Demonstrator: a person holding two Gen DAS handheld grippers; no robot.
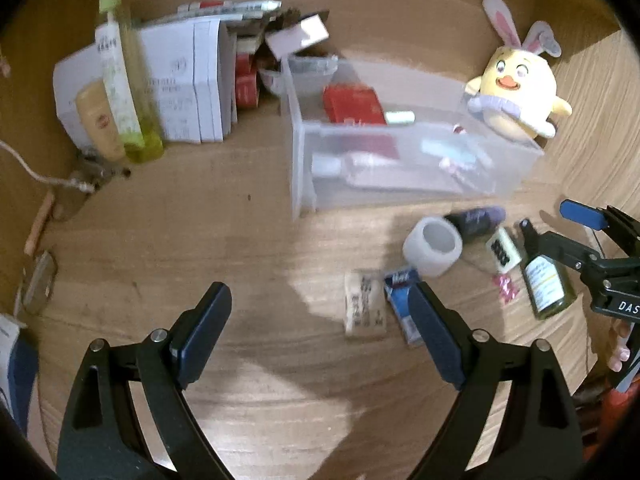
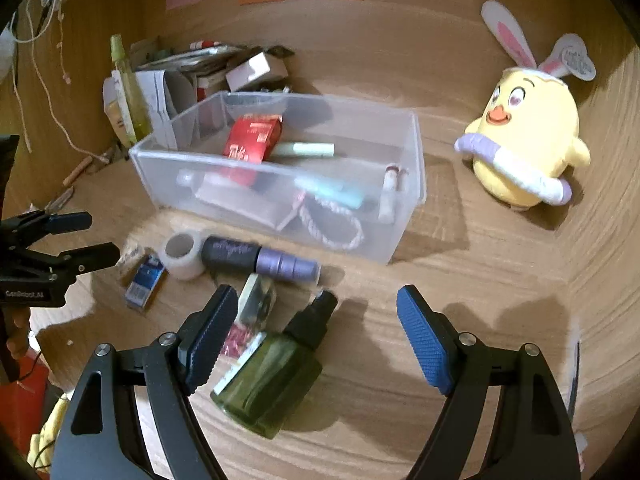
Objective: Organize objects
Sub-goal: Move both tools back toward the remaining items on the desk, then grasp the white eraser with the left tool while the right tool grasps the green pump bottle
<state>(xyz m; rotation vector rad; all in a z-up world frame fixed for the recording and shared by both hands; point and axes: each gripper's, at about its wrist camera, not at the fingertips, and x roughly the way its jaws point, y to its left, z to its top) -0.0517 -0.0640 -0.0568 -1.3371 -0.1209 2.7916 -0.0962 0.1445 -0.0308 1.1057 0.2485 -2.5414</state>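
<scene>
on a wooden desk (image 2: 460, 280) inside a wood-walled alcove, both hand-held grippers spread wide and holding nothing. left gripper (image 1: 320, 312) poised above bare wood, its right fingertip just beside a blue-and-white packet (image 1: 402, 304) and a cream printed sachet (image 1: 362, 308). right gripper (image 2: 318, 308) hovering low over a green spray bottle (image 2: 272, 376) lying on its side, black nozzle toward the clear plastic bin (image 2: 400, 236). between bottle and bin, a dark tube with a lilac cap (image 2: 260, 260), a roll of white tape (image 2: 182, 256), a small pale green carton (image 2: 256, 296) and a scrap of pink glitter (image 2: 236, 338). inside the bin, a red box (image 2: 252, 142), a mint-green stick (image 2: 308, 149), a teal tube (image 2: 332, 192), a white-trimmed pouch (image 2: 332, 222) and other blurred items. to the right of the bin, well apart, a yellow chick plush (image 2: 528, 140) with bunny ears and a lilac swim ring. at back left, a tall yellow-green spray bottle (image 1: 124, 92) upright before stacked white cartons (image 1: 188, 80).
</scene>
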